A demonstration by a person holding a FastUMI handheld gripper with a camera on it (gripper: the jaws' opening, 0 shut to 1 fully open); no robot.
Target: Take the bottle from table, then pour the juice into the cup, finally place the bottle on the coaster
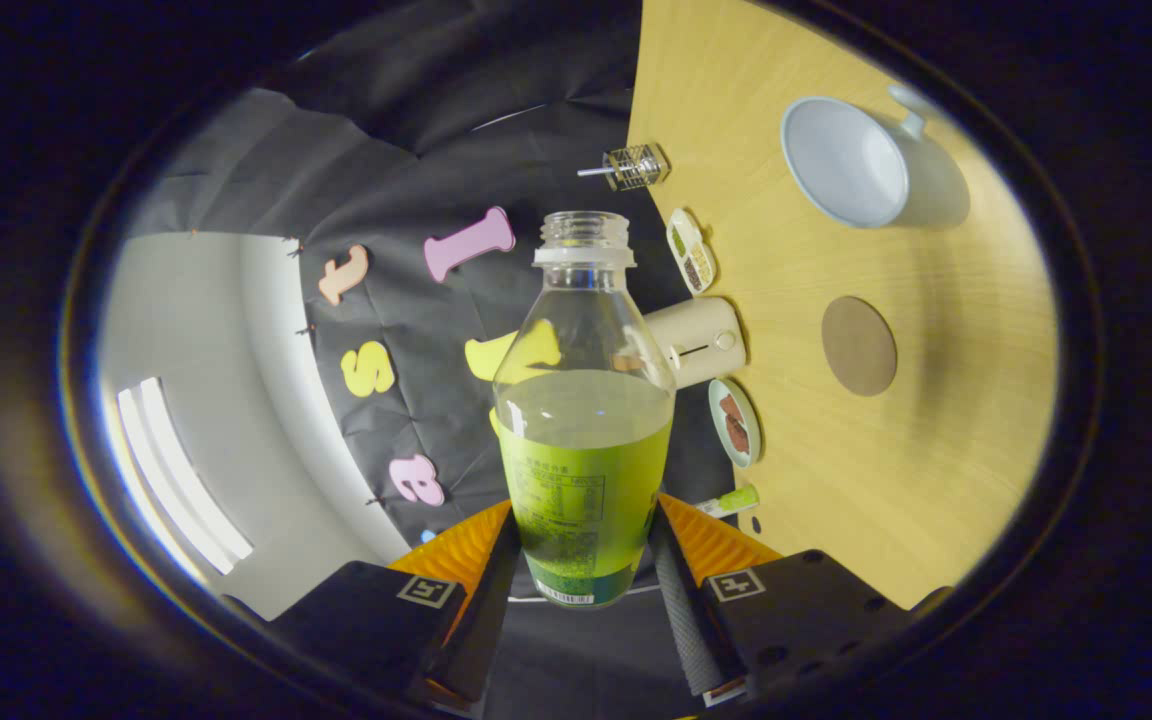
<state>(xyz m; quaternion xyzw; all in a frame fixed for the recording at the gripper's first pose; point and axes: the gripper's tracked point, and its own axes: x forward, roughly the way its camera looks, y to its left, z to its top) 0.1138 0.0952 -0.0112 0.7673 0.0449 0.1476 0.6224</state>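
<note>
- My gripper [581, 555] pinches the uncapped bottle [584, 420] (juice half full), lifted off the table.
- Right of it I see the cup [844, 160], nearer the round coaster [858, 345].
- Small dishes [734, 422] line the wooden table [896, 480] edge beside the black cloth wall [416, 150].

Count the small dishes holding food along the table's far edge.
2. One divided dish lies by the wire holder; one round dish sits past the cream appliance. The gripper, shut on the bottle, may hide others.
</note>
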